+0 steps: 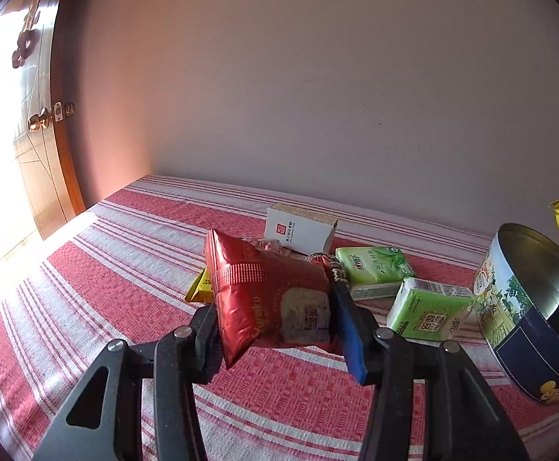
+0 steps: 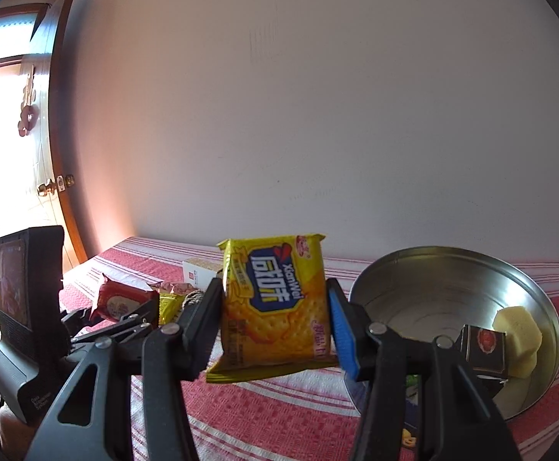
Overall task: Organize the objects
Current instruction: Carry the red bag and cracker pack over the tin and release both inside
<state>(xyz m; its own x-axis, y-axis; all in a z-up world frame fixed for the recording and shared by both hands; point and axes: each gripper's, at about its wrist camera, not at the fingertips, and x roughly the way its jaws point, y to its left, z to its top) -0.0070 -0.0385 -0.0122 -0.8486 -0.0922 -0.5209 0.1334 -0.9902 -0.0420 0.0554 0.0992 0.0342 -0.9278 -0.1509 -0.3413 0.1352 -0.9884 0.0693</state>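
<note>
My left gripper [image 1: 275, 317] is shut on a red snack packet [image 1: 268, 299] and holds it above the red-striped cloth. My right gripper [image 2: 273, 311] is shut on a yellow cracker packet [image 2: 275, 303], held in the air left of the round metal tin [image 2: 541, 288]. The tin holds a dark small box [image 2: 485, 349] and a pale yellow piece [image 2: 518, 330]. The tin also shows at the right of the left wrist view [image 1: 529, 307]. The left gripper with its red packet [image 2: 120, 301] shows at the left of the right wrist view.
On the cloth [image 1: 125, 280] lie two green tissue packs [image 1: 375, 269] [image 1: 429, 307], a white box [image 1: 302, 230], a yellow packet [image 1: 200, 288] and other small wrappers. A wall stands behind the table and a wooden door [image 1: 45, 153] at the left.
</note>
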